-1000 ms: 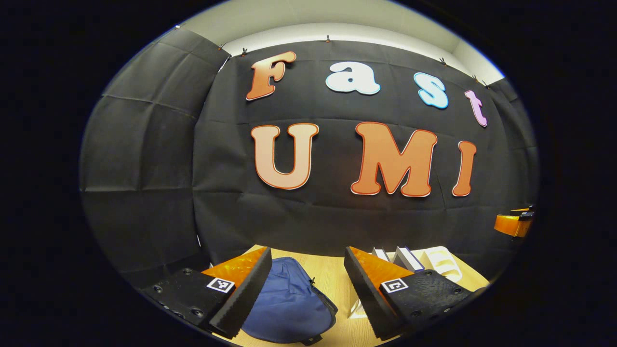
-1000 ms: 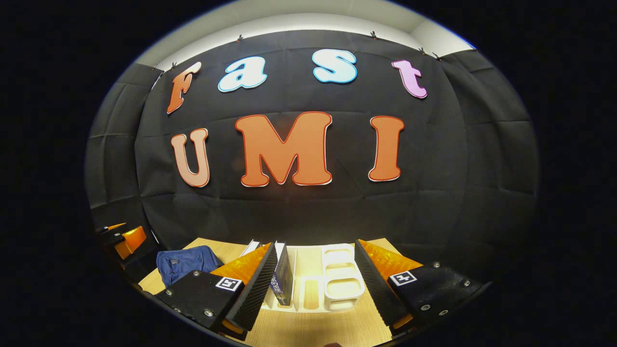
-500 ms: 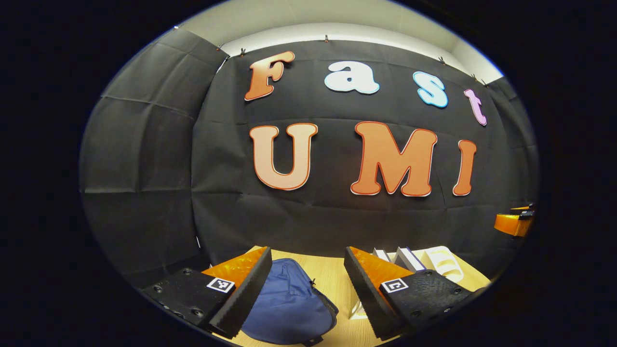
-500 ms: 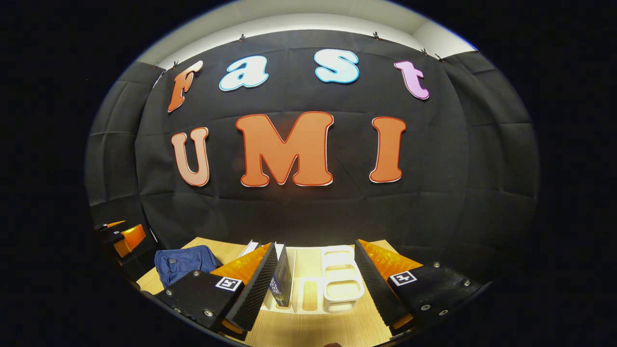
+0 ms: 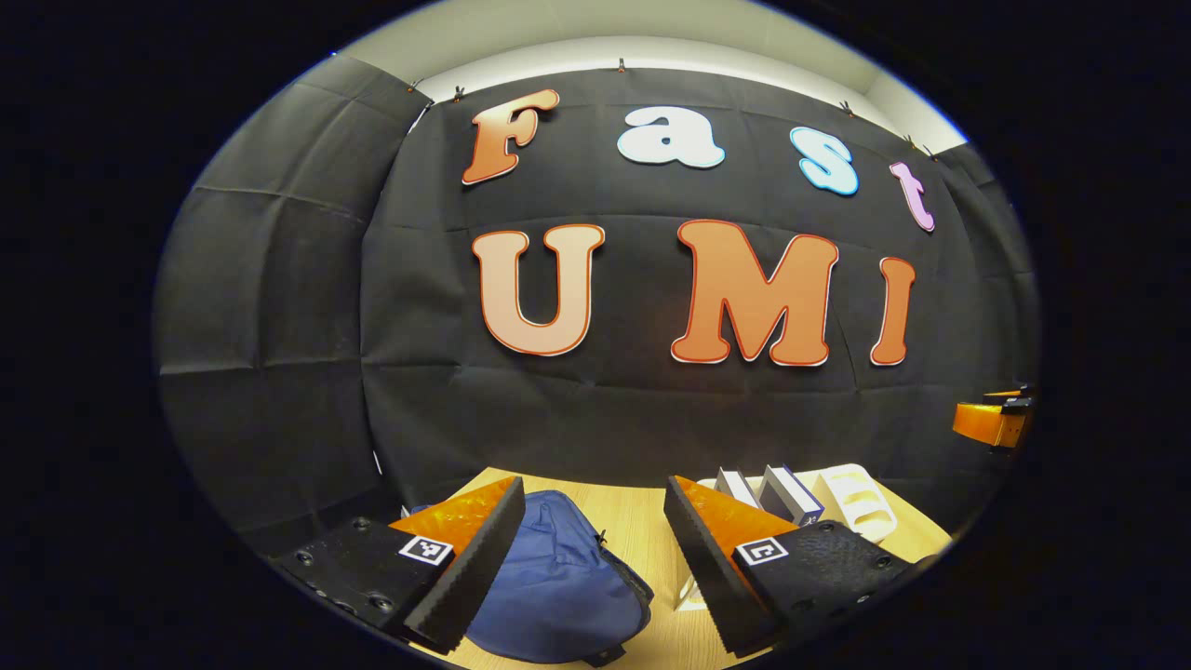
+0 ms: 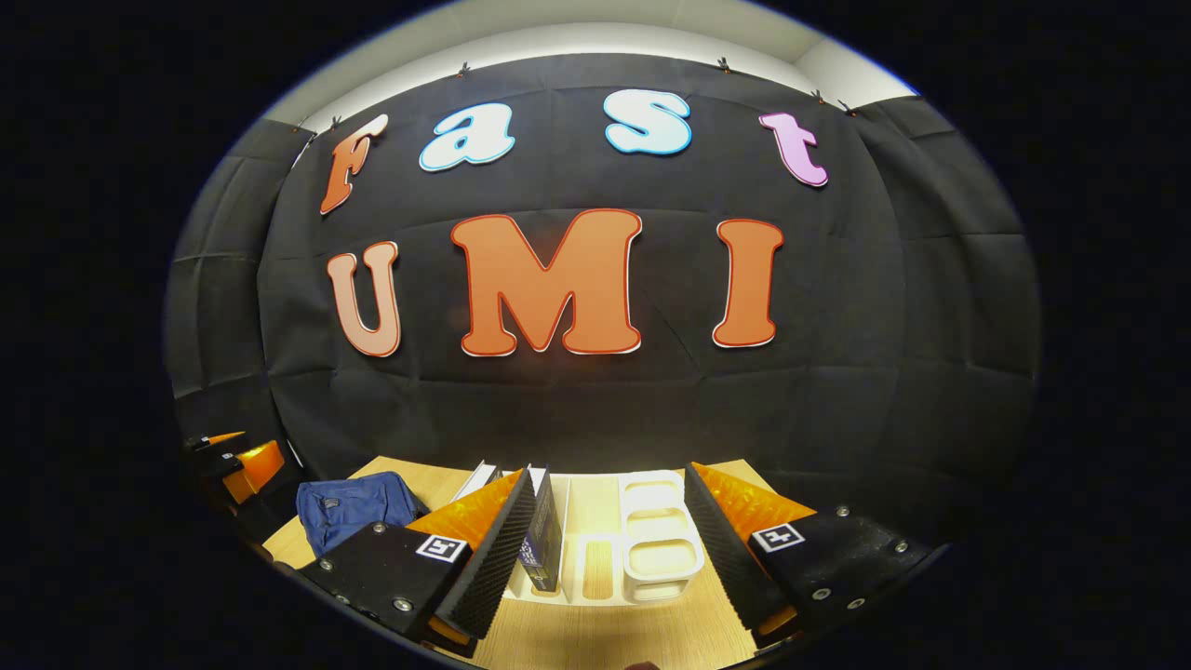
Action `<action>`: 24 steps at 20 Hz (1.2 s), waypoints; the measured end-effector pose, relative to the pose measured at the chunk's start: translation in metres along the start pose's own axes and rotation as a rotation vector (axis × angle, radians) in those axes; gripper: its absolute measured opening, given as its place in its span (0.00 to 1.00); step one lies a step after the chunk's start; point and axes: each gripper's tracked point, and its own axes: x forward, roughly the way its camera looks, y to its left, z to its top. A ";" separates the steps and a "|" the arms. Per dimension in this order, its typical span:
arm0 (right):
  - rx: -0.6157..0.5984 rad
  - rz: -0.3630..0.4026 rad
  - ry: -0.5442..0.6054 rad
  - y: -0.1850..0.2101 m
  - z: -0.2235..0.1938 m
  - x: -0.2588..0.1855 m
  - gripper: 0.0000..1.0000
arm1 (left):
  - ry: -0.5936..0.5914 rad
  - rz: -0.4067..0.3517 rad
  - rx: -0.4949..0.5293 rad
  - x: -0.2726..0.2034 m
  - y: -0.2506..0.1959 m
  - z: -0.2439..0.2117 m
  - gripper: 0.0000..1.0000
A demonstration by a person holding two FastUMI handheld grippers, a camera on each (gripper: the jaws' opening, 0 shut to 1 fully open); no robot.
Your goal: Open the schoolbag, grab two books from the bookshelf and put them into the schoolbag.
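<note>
A blue schoolbag (image 5: 558, 582) lies zipped on the wooden table (image 5: 642, 530), just beyond my open left gripper (image 5: 586, 568), which holds nothing. In the right gripper view the schoolbag (image 6: 354, 507) sits at the far left. A white bookshelf (image 6: 642, 549) stands ahead of my open, empty right gripper (image 6: 609, 558). Two books (image 6: 544, 540) stand upright in the shelf's left slots, close behind the left finger. In the left gripper view the books (image 5: 777, 493) and the bookshelf (image 5: 861, 502) are to the right.
The black cloth wall rises right behind the table's far edge. In each view the other gripper hangs at the side: (image 5: 991, 419) at the right edge, (image 6: 233, 461) at the left edge. Bare tabletop (image 6: 605, 637) lies in front of the shelf.
Both views have tilted slightly downward, so the table objects show a little more. The schoolbag, books and shelf have not moved, and both grippers stay open.
</note>
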 end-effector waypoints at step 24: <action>0.017 -0.105 0.084 -0.051 -0.039 -0.020 0.95 | 0.274 -0.202 0.766 -0.001 -0.068 -0.237 0.95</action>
